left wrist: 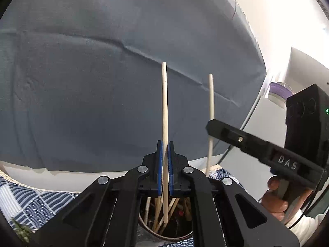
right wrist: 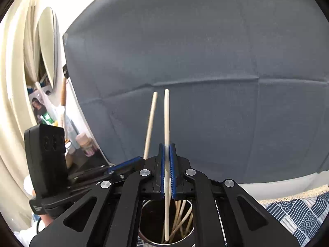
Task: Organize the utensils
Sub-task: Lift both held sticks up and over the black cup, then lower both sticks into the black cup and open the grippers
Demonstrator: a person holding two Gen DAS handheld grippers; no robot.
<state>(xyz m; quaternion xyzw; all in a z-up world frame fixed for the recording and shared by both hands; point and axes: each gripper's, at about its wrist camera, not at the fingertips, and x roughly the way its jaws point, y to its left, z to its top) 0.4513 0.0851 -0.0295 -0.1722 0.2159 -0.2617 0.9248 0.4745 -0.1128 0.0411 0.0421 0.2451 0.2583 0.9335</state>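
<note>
My left gripper (left wrist: 165,144) is shut on a pale wooden chopstick (left wrist: 165,107) that stands upright, its lower end inside a round utensil cup (left wrist: 164,237) holding several chopsticks. My right gripper (right wrist: 167,146) is shut on another pale chopstick (right wrist: 167,119), also upright, its lower end in the same cup (right wrist: 185,241). The right gripper shows in the left wrist view (left wrist: 209,128) with its chopstick (left wrist: 211,94). The left gripper shows in the right wrist view (right wrist: 141,158) with its chopstick (right wrist: 151,121). Both grippers are close together above the cup.
A grey fabric backdrop (left wrist: 123,61) stands behind. A blue-and-white wave-pattern cloth (right wrist: 298,212) covers the table. Bottles and jars (right wrist: 86,144) and a round mirror (right wrist: 48,45) are at the left; a purple-lidded jar (left wrist: 277,91) sits at the right.
</note>
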